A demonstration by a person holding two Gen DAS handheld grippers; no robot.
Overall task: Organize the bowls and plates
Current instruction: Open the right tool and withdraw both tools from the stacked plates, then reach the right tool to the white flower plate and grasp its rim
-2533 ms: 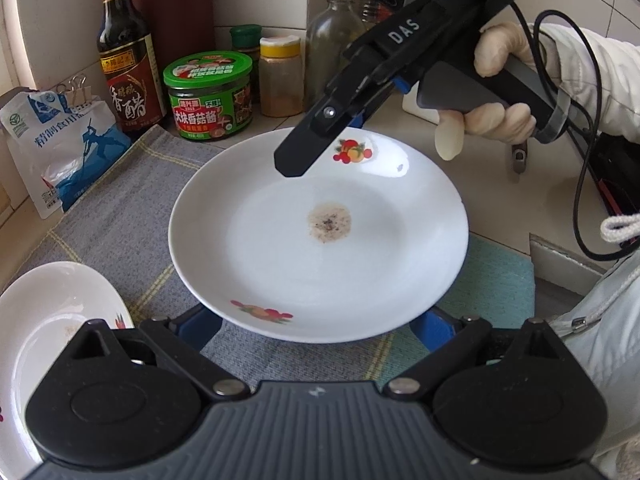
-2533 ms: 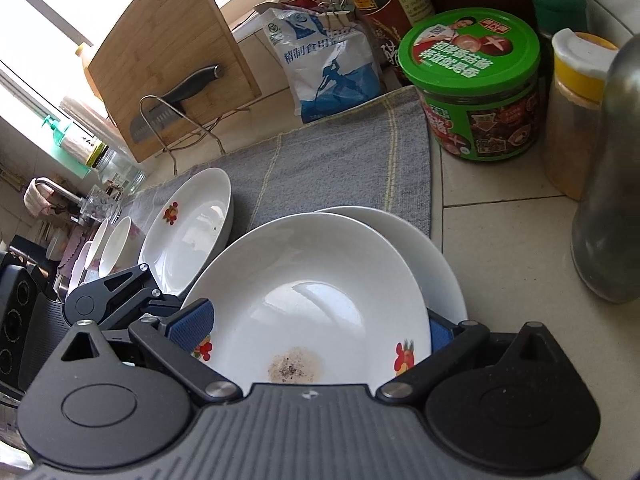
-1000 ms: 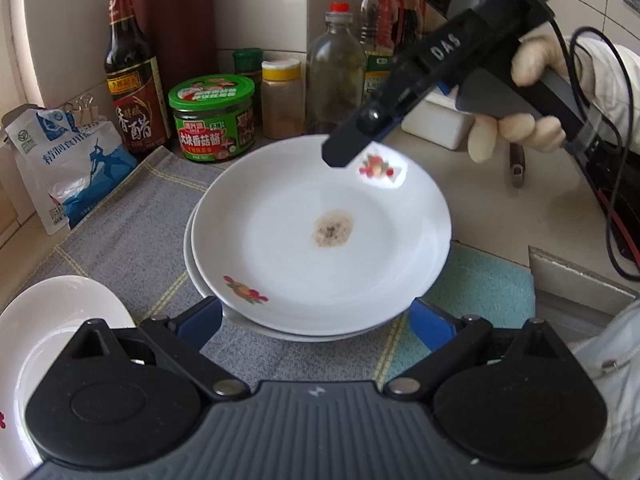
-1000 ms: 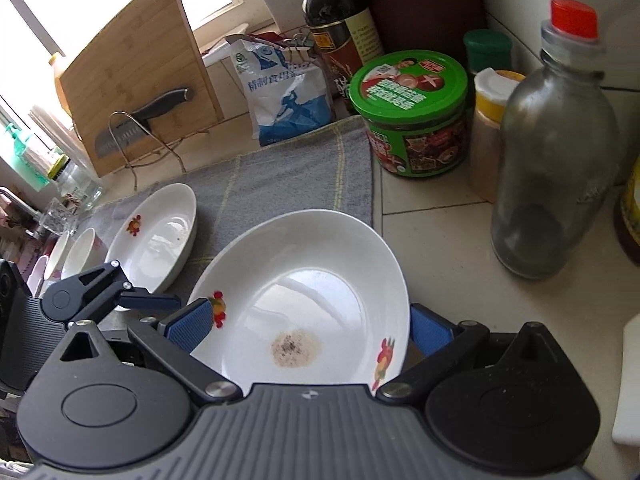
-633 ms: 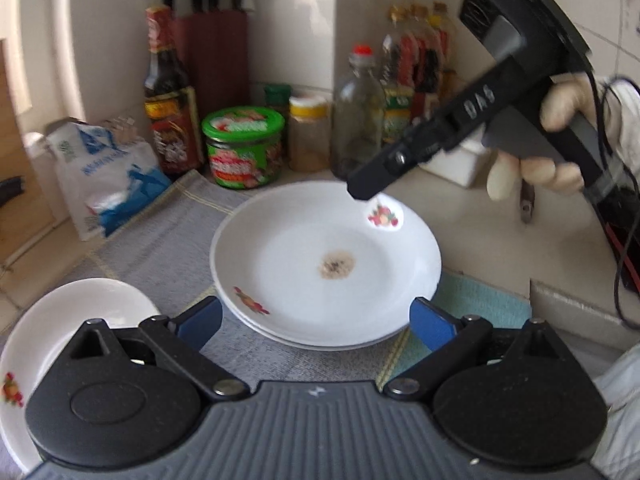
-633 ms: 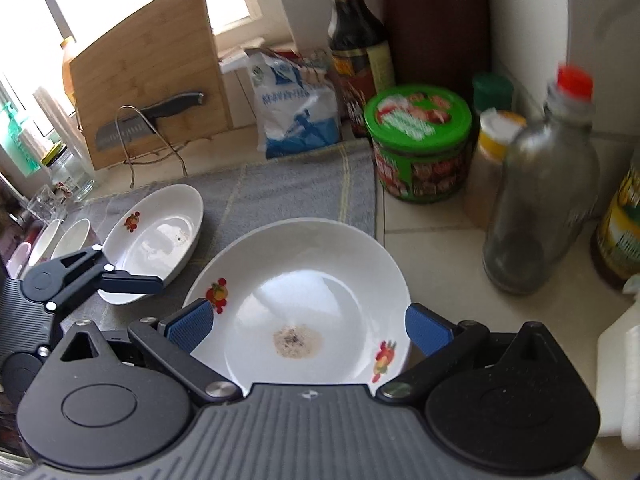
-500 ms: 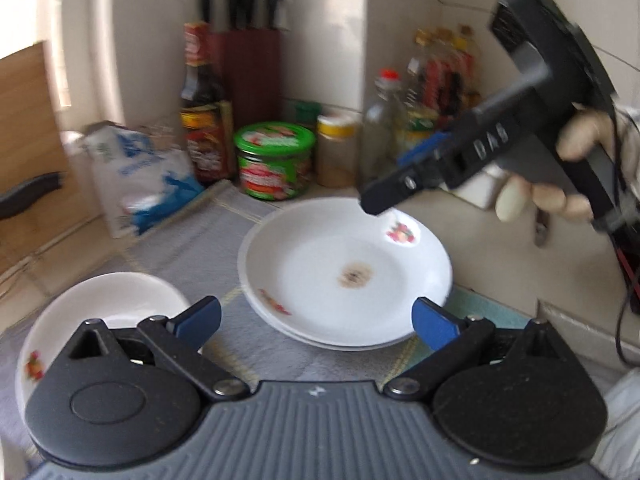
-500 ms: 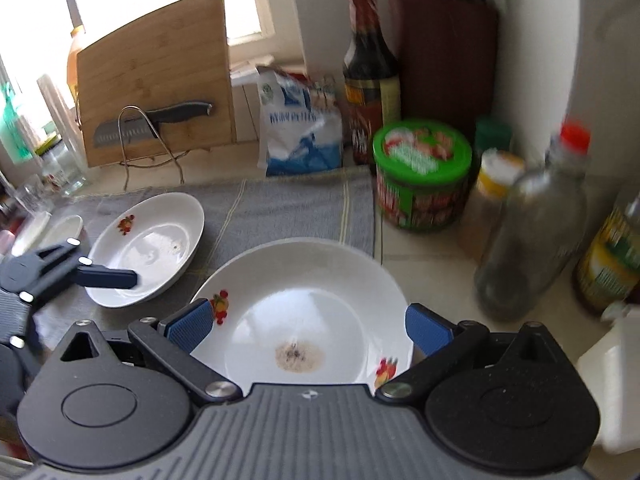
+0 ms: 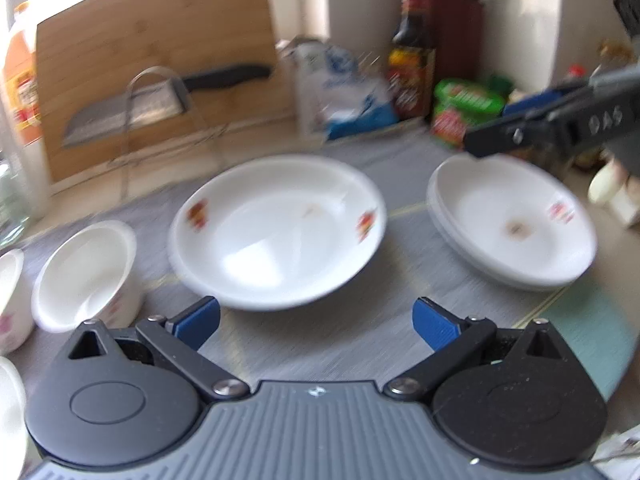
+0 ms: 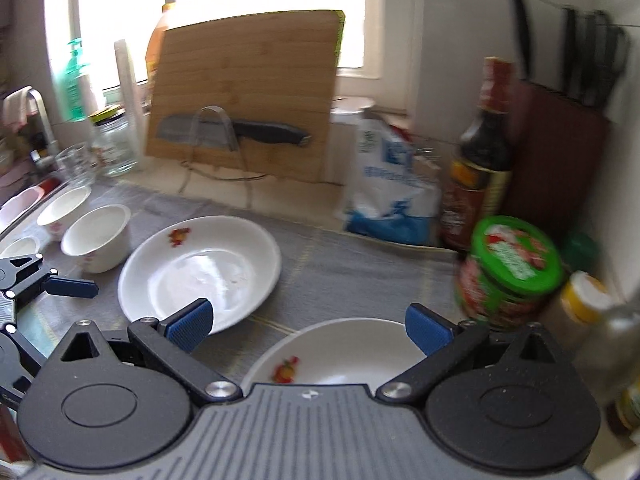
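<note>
A white flower-print plate (image 9: 276, 228) lies alone on the grey cloth (image 9: 320, 344), just beyond my open, empty left gripper (image 9: 316, 318). To its right sits a stack of two like plates (image 9: 512, 224), the top one with a brown smear. My right gripper (image 10: 306, 324) is open and empty, raised above the near rim of that stack (image 10: 340, 356); its fingers (image 9: 500, 138) show above the stack in the left wrist view. Small white bowls (image 9: 86, 276) stand at the left. The lone plate (image 10: 200, 268) and bowls (image 10: 98, 236) also show in the right wrist view.
A wooden cutting board (image 10: 244, 92) with a knife (image 10: 248, 130) leans at the back. A white-blue bag (image 10: 390, 196), dark sauce bottle (image 10: 478, 172), green-lidded jar (image 10: 508, 272), yellow-lidded jar (image 10: 584, 296) and knife block (image 10: 560, 144) crowd the right. Glass jars (image 10: 114, 144) stand at the left.
Both grippers have pulled back from the plate stack and swung left. The left one now faces the lone plate. The view is blurred by motion.
</note>
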